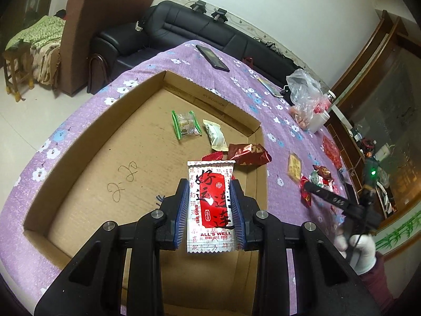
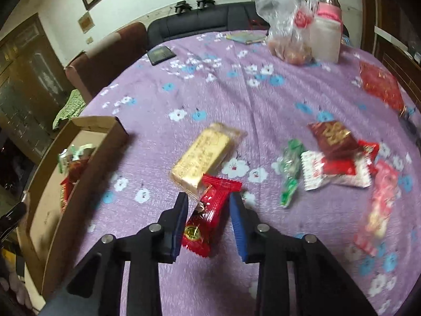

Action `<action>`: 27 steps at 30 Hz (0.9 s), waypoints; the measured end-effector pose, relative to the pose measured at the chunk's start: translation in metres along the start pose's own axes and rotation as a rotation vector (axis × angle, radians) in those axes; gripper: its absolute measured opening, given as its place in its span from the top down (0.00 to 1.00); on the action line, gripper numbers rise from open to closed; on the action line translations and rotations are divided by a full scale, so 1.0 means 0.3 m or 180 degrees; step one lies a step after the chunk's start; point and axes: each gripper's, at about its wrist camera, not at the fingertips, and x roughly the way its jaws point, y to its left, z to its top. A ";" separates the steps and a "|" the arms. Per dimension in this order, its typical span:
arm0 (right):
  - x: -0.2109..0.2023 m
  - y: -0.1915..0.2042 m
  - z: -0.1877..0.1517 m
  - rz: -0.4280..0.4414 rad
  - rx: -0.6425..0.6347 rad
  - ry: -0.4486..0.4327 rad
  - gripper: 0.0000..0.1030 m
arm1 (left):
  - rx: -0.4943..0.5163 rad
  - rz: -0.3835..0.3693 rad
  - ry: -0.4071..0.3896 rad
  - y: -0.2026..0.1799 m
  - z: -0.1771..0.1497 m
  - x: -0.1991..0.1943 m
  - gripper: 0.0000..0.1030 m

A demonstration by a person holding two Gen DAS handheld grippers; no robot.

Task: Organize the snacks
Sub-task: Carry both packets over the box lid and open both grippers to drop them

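Snacks: white-and-red packet (image 1: 210,208) pinched in left gripper (image 1: 210,208) jaws, frame centre, above the cardboard box (image 1: 86,158). Right gripper (image 2: 209,210) jaws parted around a red packet (image 2: 208,213) on the table (image 2: 263,100), lower centre. Risk: closing off-centre may skid it away.

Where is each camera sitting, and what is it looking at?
Left wrist: sits on the left gripper, looking down into the cardboard box; its jaws hold a red-and-white snack packet; a gloved hand shows.
Right wrist: sits on the right gripper, looking down at the purple tablecloth; a red candy packet lies between its jaws.
Both show the box, tablecloth, black sofa and yellow snack bar.
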 end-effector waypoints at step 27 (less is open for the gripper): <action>0.045 0.607 0.018 0.1256 -0.0799 0.0253 0.80 | -0.0556 0.0111 0.0456 0.219 0.285 0.235 0.69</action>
